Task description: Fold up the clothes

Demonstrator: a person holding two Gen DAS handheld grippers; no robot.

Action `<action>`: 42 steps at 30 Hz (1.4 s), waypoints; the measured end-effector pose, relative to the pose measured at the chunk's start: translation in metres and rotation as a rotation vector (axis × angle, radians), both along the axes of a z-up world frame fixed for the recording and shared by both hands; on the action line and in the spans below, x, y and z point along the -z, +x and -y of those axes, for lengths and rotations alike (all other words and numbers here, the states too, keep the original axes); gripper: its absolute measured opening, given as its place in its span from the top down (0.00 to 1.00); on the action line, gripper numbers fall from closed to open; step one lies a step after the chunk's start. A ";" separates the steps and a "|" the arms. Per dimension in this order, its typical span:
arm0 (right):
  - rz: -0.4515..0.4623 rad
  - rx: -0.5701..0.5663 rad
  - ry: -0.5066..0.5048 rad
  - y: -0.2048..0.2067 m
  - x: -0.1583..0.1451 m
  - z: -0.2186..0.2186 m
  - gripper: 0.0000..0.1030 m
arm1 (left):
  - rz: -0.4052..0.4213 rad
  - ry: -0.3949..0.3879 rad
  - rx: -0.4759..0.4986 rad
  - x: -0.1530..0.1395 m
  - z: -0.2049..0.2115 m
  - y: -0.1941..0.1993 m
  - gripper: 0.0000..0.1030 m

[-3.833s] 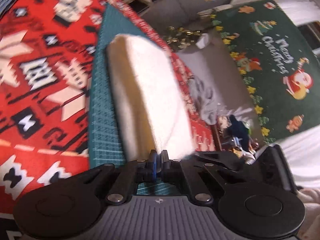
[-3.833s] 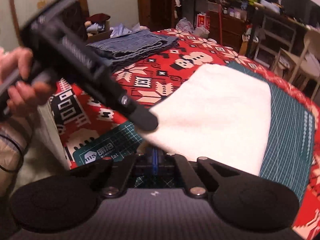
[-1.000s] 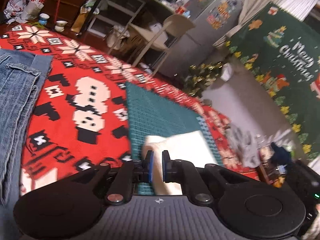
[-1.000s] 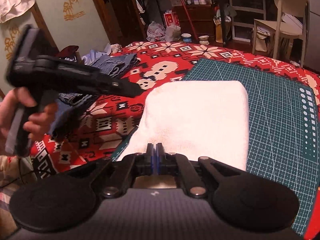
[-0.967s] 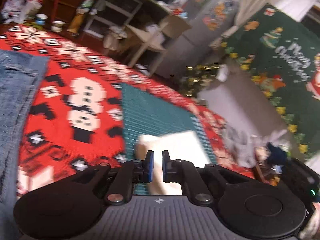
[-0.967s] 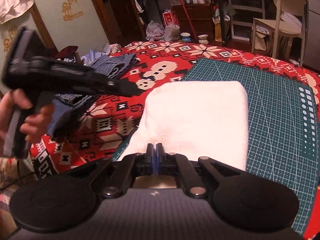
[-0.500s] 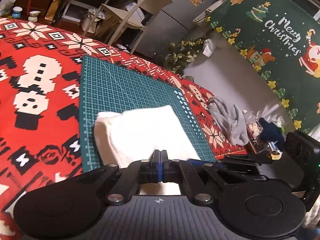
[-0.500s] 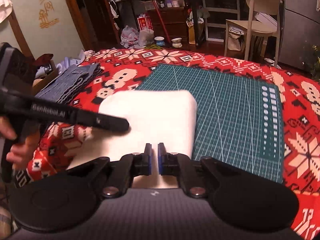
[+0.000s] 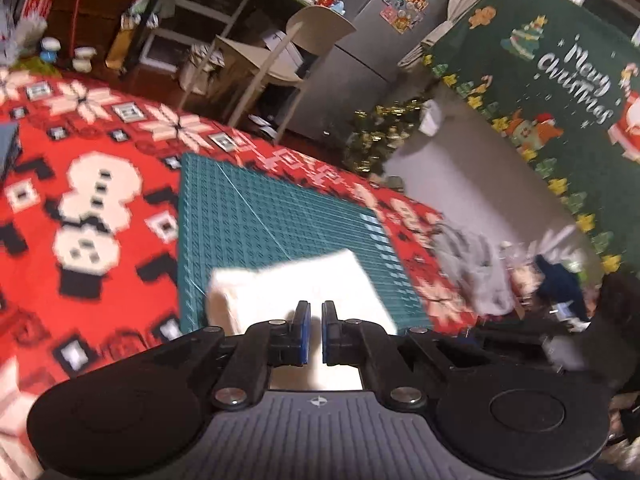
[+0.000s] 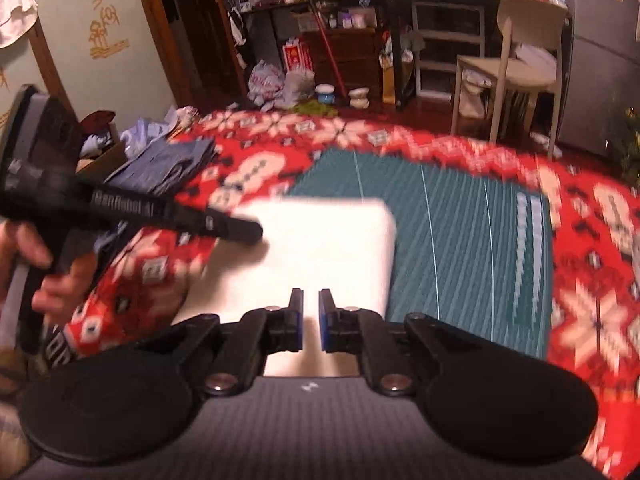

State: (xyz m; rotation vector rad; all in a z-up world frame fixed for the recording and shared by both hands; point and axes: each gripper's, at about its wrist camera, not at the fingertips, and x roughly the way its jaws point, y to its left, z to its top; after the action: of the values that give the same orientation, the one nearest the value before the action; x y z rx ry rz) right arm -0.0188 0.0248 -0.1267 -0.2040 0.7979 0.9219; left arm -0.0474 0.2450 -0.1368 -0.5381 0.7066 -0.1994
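Jaws of left gripper (image 9: 311,332) and right gripper (image 10: 310,319) newly parted, pinching nothing. Folded white fluffy cloth (image 10: 320,248) released at frame centre, resting on green gridded cutting mat (image 10: 460,240); fold apparently complete.

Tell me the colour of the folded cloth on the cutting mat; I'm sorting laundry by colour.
White folded cloth, plain; clearest in the right wrist view.

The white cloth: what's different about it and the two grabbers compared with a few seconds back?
Both grippers, left and right, were shut on the white cloth earlier; now their jaws stand apart, letting go. The cloth went from lifted to lying folded. The green mat and jeans stayed put.
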 end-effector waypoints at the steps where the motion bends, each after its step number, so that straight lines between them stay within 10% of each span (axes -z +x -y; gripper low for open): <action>1: 0.008 0.000 -0.001 0.003 0.001 -0.005 0.92 | -0.005 0.026 -0.011 0.001 0.000 0.004 0.96; 37: -0.062 -0.074 -0.070 -0.074 0.011 0.035 0.89 | -0.101 0.026 0.137 0.008 0.050 -0.093 0.98; 42: -0.016 -0.049 -0.107 -0.080 0.004 0.067 0.73 | -0.080 0.127 0.181 -0.001 0.057 -0.123 0.97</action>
State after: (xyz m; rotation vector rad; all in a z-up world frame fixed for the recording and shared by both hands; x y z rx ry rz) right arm -0.0987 -0.0418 -0.1306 -0.3113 0.8614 0.9287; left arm -0.1701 0.1884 -0.1354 -0.3621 0.8405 -0.3007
